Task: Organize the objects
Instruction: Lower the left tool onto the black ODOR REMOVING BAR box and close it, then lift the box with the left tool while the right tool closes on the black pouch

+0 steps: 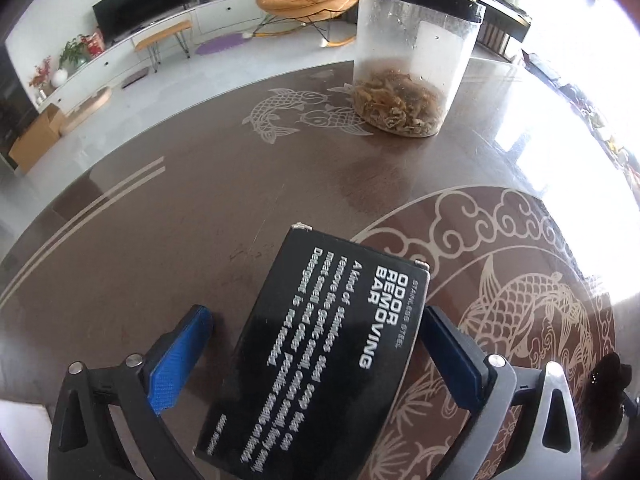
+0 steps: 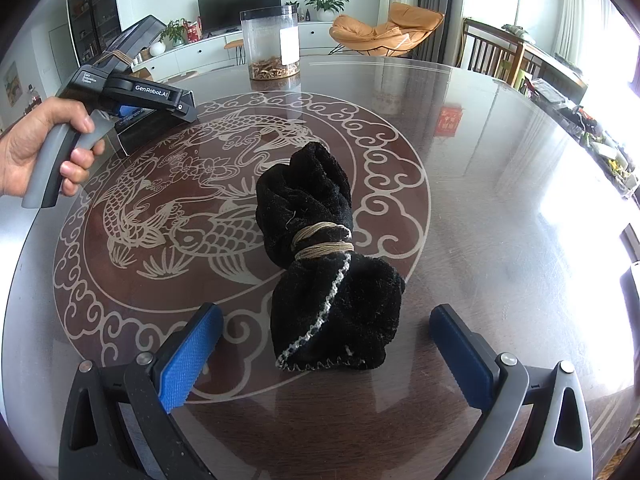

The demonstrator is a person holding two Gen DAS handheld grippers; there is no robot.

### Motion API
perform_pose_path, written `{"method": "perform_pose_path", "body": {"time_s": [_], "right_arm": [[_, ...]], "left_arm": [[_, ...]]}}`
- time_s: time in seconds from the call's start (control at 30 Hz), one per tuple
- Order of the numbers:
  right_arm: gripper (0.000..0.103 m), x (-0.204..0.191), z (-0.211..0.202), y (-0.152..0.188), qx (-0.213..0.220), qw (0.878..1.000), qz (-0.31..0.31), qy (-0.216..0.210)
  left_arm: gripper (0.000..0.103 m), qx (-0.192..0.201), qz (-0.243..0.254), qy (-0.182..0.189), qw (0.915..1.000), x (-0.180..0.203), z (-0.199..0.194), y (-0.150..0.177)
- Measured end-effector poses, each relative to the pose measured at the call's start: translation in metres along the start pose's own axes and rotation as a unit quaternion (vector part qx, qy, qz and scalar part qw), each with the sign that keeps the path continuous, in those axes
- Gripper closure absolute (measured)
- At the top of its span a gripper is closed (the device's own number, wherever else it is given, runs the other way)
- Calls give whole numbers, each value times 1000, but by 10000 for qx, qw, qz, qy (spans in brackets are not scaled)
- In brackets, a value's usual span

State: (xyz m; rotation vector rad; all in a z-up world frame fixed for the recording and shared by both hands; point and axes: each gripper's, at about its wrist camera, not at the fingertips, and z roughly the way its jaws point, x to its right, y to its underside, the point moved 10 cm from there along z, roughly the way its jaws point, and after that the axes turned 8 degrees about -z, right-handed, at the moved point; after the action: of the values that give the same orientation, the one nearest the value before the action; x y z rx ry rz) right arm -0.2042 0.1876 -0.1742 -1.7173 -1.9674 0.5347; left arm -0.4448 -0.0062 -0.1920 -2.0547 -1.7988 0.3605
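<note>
Glossy brown counter (image 2: pixel 500 208) w/ etched fish motif; living rm behind, TV (image 2: pixel 239 6), orange chair (image 2: pixel 384 30). Left view only: black box (image 1: pixel 320 360) between left gripper (image 1: pixel 316 344) jaws, gap at left pad. Right view only: black tied cloth (image 2: pixel 328 264) lying between right gripper (image 2: pixel 326 340) jaws, wide, untouched. Clear jar (image 2: pixel 270 42) at far edge.

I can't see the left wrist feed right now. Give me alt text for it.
A black box printed "Odor Removing Bar" lies between the open fingers of the left gripper; one blue pad stands clear of it, the other looks against its edge. Beyond it on the brown patterned table stands a clear lidded jar holding dried bits.
</note>
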Motion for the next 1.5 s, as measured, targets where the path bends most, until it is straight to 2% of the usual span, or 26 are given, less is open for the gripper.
{"method": "perform_pose_path", "body": {"time_s": [0.03, 0.1, 0.23, 0.37, 0.57, 0.63, 0.73, 0.8, 0.87, 0.9, 0.93, 0.97, 1.5], "right_arm": [[0, 0, 0, 0, 0, 10000, 0, 0], [0, 0, 0, 0, 0, 10000, 1, 0], [0, 0, 0, 0, 0, 10000, 2, 1], [0, 0, 0, 0, -1, 10000, 2, 1], [0, 0, 0, 0, -2, 10000, 4, 1], [0, 0, 0, 0, -2, 10000, 3, 1], [0, 1, 0, 0, -2, 10000, 3, 1], [0, 0, 0, 0, -2, 10000, 3, 1], [0, 1, 0, 0, -2, 10000, 3, 0], [0, 1, 0, 0, -2, 10000, 4, 0], [0, 0, 0, 0, -2, 10000, 4, 0], [0, 1, 0, 0, -2, 10000, 3, 0], [0, 1, 0, 0, -2, 10000, 5, 1]], "left_arm": [[37, 148, -12, 11, 9999, 3, -7, -1], [44, 246, -170, -94, 9995, 1, -12, 2], [44, 466, -600, -363, 9964, 1, -33, 38], [45, 523, -1110, -581, 9907, -2, -58, 93], [44, 564, -879, -468, 9934, 29, -102, 188], [44, 653, -838, -444, 9933, 33, -113, 212], [43, 801, -847, -441, 9922, 33, -121, 227], [41, 923, -837, -461, 9911, 29, -122, 229], [33, 936, -935, -514, 9899, 24, -121, 229], [20, 893, -993, -496, 9898, 23, -120, 233], [2, 820, -1005, -476, 9904, 21, -117, 234], [0, 663, -945, -452, 9923, 23, -112, 235], [0, 779, -1018, -488, 9906, 28, -109, 239]]}}
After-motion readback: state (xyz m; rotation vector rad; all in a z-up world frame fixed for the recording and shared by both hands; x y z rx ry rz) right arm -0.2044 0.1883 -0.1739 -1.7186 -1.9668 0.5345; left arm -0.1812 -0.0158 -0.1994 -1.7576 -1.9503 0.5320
